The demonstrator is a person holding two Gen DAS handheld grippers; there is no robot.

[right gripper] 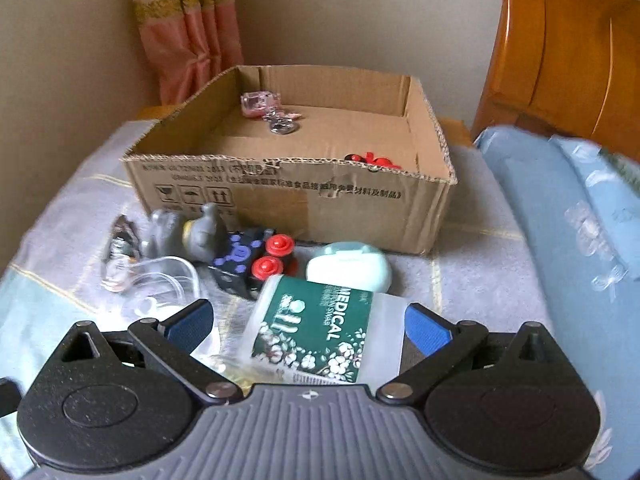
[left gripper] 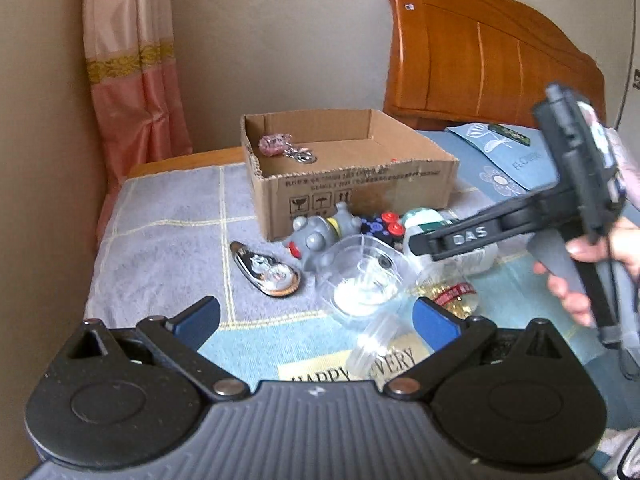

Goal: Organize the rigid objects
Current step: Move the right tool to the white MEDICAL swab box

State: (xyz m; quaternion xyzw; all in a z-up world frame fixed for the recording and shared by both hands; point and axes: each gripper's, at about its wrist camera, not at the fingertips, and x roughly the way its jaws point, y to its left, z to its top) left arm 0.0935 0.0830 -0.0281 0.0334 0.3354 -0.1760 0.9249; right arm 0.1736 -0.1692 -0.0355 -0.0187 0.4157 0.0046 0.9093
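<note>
The right gripper [right gripper: 308, 322] is held with jaws spread wide around a medical swab container [right gripper: 320, 336] (not yet clamped) lying near the bed's [right gripper: 480, 280] front edge. The left gripper [left gripper: 316, 320] is likewise released, over clear plastic cups [left gripper: 366, 280]. A cardboard box [right gripper: 288, 204] is set toward the back edge.

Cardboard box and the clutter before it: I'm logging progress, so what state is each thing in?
Brown cardboard box: open-topped, upright.
Pink keychain charm: inside the box.
Red plastic piece: inside the box.
Green-labelled swab container: lying on its side, outside the box.
Clear plastic cup: tipped over, outside the box.
Left gripper: open.
Right gripper: open.
</note>
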